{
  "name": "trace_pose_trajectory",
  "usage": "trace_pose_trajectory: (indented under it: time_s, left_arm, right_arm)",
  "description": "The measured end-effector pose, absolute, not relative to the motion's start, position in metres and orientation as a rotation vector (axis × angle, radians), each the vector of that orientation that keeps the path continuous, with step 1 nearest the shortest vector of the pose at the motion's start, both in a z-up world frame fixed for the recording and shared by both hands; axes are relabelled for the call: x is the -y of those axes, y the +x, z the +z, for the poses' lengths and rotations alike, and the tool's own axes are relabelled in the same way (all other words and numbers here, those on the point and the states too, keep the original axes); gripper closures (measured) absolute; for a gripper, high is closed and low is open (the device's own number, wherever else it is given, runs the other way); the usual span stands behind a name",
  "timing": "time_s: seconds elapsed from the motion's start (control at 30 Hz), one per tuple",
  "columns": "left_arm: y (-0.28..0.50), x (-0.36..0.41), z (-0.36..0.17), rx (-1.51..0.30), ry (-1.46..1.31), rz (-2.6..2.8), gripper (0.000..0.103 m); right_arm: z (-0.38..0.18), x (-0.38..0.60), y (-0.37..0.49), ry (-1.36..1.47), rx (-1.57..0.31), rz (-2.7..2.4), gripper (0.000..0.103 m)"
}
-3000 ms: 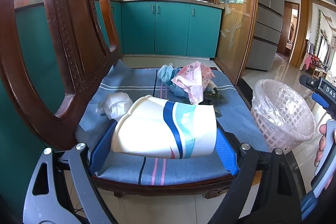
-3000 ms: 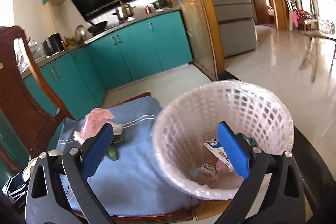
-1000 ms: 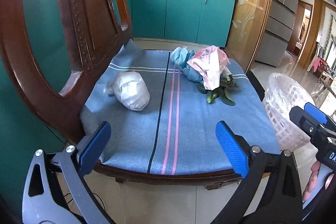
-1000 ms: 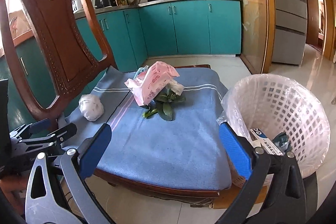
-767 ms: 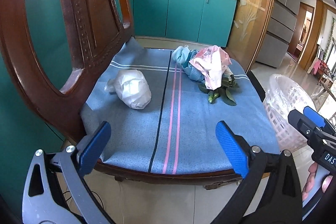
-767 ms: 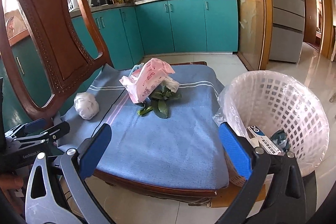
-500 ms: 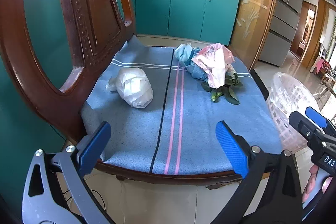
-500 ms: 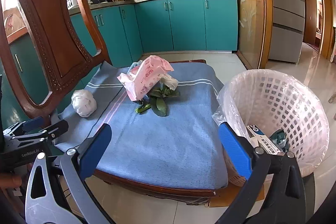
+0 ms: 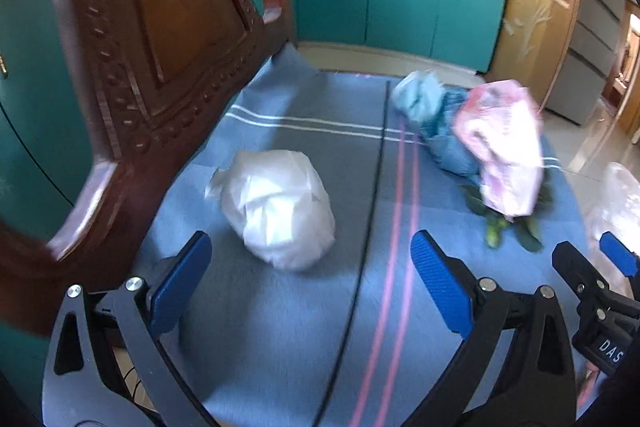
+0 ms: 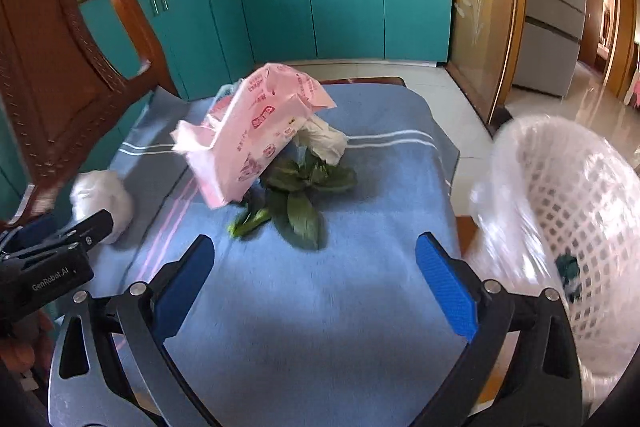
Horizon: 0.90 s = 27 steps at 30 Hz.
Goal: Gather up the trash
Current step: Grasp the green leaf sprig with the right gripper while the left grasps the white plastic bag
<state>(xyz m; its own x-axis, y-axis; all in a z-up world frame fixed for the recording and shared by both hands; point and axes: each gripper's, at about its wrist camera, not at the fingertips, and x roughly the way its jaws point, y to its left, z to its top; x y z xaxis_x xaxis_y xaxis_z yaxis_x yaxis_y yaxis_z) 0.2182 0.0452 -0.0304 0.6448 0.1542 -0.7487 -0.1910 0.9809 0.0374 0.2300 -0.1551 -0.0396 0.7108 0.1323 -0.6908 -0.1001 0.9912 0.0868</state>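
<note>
Both tools (image 9: 310, 275) (image 10: 314, 267) wide open, empty.

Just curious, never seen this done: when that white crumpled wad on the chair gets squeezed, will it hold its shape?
Probably not. The white wad looks like crumpled tissue or thin plastic, so it should squash and feel light. Its creased surface likely grips rather than slips. The open left gripper faces it; being rounded, it might scoot across the blue cloth if nudged.

Left tool (image 9: 310, 277) spread wide, both blue pads apart and gripping nothing, aimed forward and slightly down. Right tool (image 10: 314, 277) likewise wide open and empty, pads level with each other. Seen from the right wrist, left tool (image 10: 60, 243) low at the left edge, pointing inward. Seen from the left wrist, right tool (image 9: 600, 275) low at the right edge.
</note>
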Motion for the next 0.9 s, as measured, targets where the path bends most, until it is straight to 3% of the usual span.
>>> trace_pose_trajectory:
  time_s: [0.3,0.37,0.5,0.63,0.9]
  left_arm:
    - [0.259,-0.055,-0.051,-0.908,-0.087,0.230,0.004]
    - [0.264,-0.058,-0.055,-0.916,-0.099,0.222,0.007]
    - [0.265,-0.064,-0.063,-0.936,-0.158,0.162,0.051]
    - [0.254,-0.059,-0.053,-0.919,-0.147,0.109,0.067]
    - [0.191,-0.046,0.017,-0.744,-0.087,0.008,0.067]
  right_arm:
    - [-0.066,0.122,0.287,-0.054,-0.850,0.125,0.033]
    - [-0.069,0.117,0.292,-0.059,-0.856,0.155,0.044]
    - [-0.065,0.108,0.286,-0.099,-0.825,0.214,0.071]
    - [-0.058,0.115,0.269,-0.090,-0.805,0.265,0.086]
    - [0.001,0.147,0.210,0.014,-0.696,0.378,0.087]
